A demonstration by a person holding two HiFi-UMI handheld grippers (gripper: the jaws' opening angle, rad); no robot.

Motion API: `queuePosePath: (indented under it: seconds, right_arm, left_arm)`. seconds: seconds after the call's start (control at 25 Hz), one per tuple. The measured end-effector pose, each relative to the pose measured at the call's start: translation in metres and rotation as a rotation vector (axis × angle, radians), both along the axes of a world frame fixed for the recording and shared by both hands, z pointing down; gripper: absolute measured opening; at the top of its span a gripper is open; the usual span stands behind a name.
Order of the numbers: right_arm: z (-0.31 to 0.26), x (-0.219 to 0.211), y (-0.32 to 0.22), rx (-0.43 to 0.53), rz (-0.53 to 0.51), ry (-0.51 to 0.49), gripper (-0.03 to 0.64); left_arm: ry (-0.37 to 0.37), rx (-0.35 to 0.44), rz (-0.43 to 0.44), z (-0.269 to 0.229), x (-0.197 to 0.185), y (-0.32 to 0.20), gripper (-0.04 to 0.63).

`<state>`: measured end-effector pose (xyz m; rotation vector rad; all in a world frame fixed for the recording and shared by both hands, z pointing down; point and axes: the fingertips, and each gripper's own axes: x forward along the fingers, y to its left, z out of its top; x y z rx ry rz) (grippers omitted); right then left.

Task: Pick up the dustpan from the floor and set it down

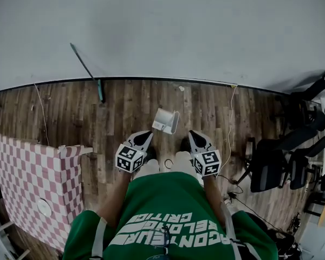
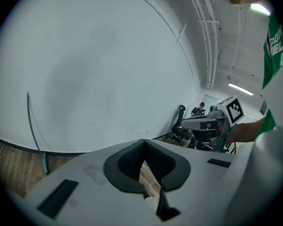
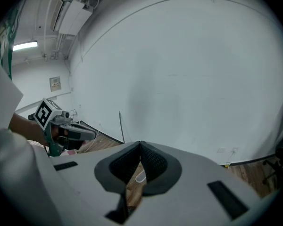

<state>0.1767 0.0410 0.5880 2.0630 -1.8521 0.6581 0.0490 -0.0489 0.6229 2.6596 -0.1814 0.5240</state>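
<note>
The white dustpan (image 1: 167, 121) lies on the wooden floor, a little short of the wall and just ahead of both grippers. My left gripper (image 1: 146, 136) hangs below and to the left of it, my right gripper (image 1: 194, 135) below and to the right; neither touches it. In the left gripper view the left gripper (image 2: 144, 142) has its dark pads meeting at the tips with nothing held. The right gripper (image 3: 140, 145) looks the same in its own view, shut and empty. Neither gripper view shows the dustpan clearly.
A broom with a teal foot (image 1: 88, 71) leans on the pale wall (image 1: 206, 31). A table with a red-checked cloth (image 1: 32, 183) stands at the left. Black office chairs (image 1: 284, 161) crowd the right, and thin cables (image 1: 230, 118) run across the floor.
</note>
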Motion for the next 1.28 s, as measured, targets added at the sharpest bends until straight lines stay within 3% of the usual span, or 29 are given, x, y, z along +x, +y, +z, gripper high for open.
queuePosePath:
  seconds: [0.6, 1.0, 1.28]
  right_arm:
    - [0.010, 0.084, 0.000, 0.025, -0.130, -0.099, 0.008]
    - [0.019, 0.134, 0.014, 0.019, -0.171, -0.125, 0.008]
    - [0.025, 0.167, 0.018, 0.014, -0.189, -0.133, 0.008]
  left_arm:
    - [-0.100, 0.019, -0.062, 0.013, 0.088, 0.008, 0.003]
    - [-0.252, 0.071, -0.081, 0.057, 0.136, 0.018, 0.003]
    - [-0.354, 0.052, -0.109, 0.092, 0.166, 0.012, 0.022]
